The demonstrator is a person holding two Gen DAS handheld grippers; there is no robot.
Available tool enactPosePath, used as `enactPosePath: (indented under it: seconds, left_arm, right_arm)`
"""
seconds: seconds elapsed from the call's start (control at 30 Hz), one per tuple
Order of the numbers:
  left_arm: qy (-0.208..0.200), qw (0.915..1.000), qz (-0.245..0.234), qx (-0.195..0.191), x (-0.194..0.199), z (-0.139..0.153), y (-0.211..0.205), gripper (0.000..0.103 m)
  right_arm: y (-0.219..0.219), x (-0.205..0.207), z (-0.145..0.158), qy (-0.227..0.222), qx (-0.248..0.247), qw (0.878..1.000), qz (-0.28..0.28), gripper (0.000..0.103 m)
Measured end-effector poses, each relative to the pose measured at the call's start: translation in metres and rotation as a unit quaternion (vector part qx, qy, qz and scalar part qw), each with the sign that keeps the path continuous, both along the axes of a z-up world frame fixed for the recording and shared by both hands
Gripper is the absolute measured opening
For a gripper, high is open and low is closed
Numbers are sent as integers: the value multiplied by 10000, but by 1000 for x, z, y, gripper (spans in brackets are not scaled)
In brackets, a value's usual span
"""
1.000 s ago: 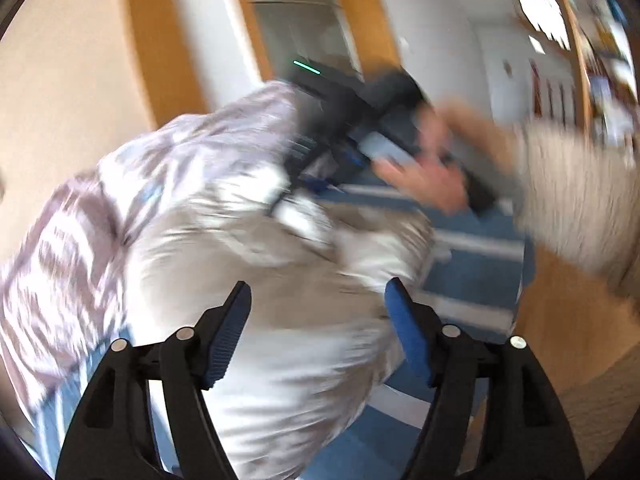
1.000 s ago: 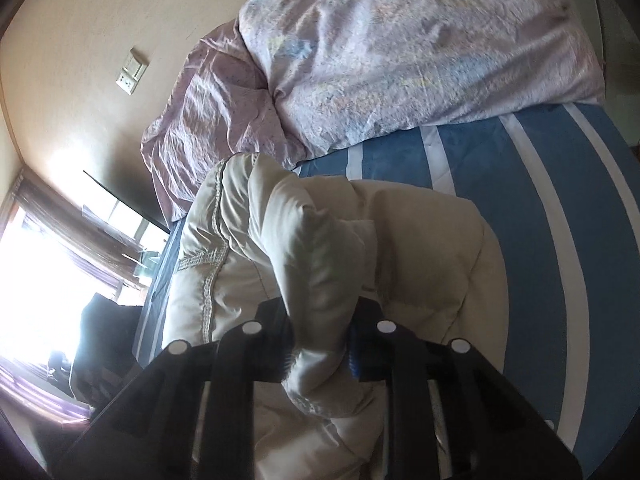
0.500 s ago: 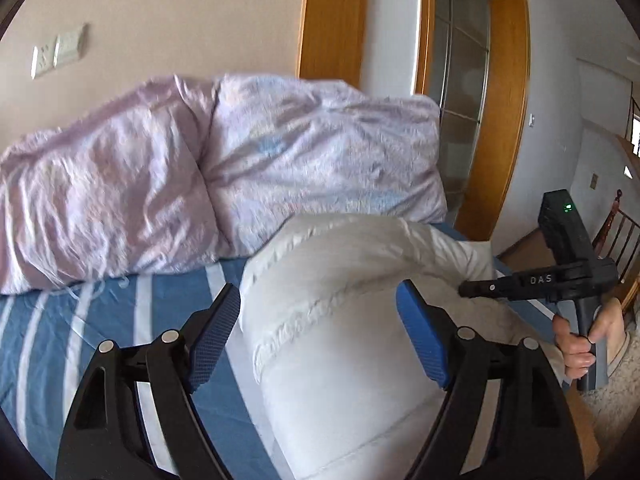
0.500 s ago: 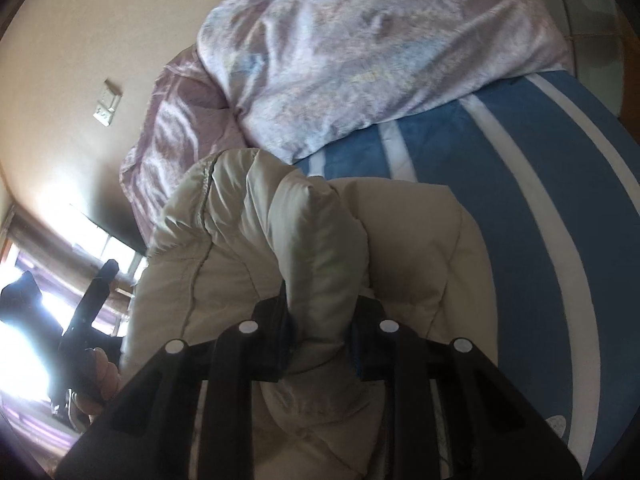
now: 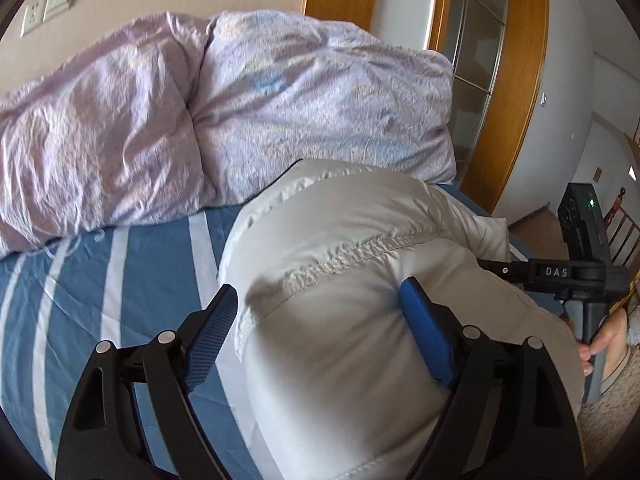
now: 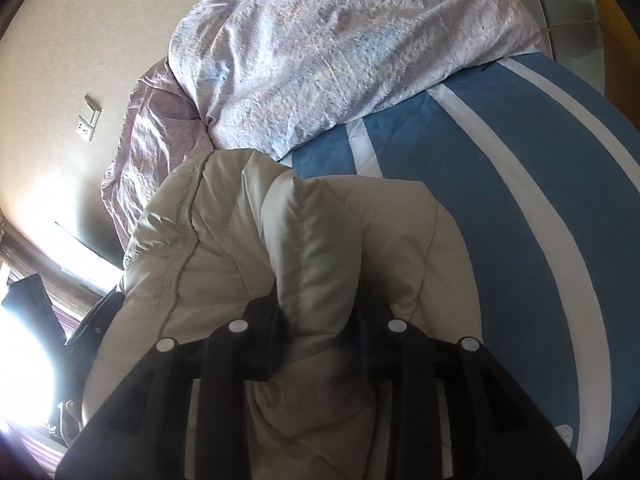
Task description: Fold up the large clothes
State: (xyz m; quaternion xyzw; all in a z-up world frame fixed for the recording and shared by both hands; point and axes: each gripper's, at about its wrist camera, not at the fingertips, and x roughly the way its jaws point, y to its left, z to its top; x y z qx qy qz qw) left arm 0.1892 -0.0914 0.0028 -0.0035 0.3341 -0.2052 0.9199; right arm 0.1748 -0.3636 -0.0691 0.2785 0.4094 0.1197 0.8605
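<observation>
A cream puffy jacket (image 5: 360,280) lies bunched on the blue-and-white striped bed (image 5: 132,264). My left gripper (image 5: 320,332) is open, its blue pads spread around the jacket's near bulge, the right pad pressing the fabric. In the right wrist view my right gripper (image 6: 318,320) is shut on a thick fold of the jacket (image 6: 312,240). The right gripper's body (image 5: 576,272), held by a hand, shows at the right edge of the left wrist view.
A crumpled lilac duvet (image 5: 224,112) is piled along the wall behind the jacket, also seen in the right wrist view (image 6: 340,52). A wooden door frame (image 5: 516,80) stands at the bed's right. Wall sockets (image 5: 44,4) sit upper left. Bright window (image 6: 24,360) at lower left.
My left gripper swung from a blurred sideways view to face the bed and closed in on the jacket's bulge. My right gripper kept its hold on the fold and shifted slightly.
</observation>
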Motion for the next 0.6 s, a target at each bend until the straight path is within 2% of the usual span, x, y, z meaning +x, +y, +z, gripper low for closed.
enactPosePath:
  seconds: [0.1,0.3,0.6]
  left_arm:
    - [6,10000,-3,32,0,-4,-3,86]
    - [-217,9991,81,356,-6,-8,-17,86]
    - [-374,9979,130,521,-5,-14,-26,86]
  right_arm:
    - [1,-2,-4,-61,-51,10000,-52,30]
    - [-3,-1,-13,-71,90,9999,-113,30]
    - [-4,2,-18,-39,112,9998,-155,30]
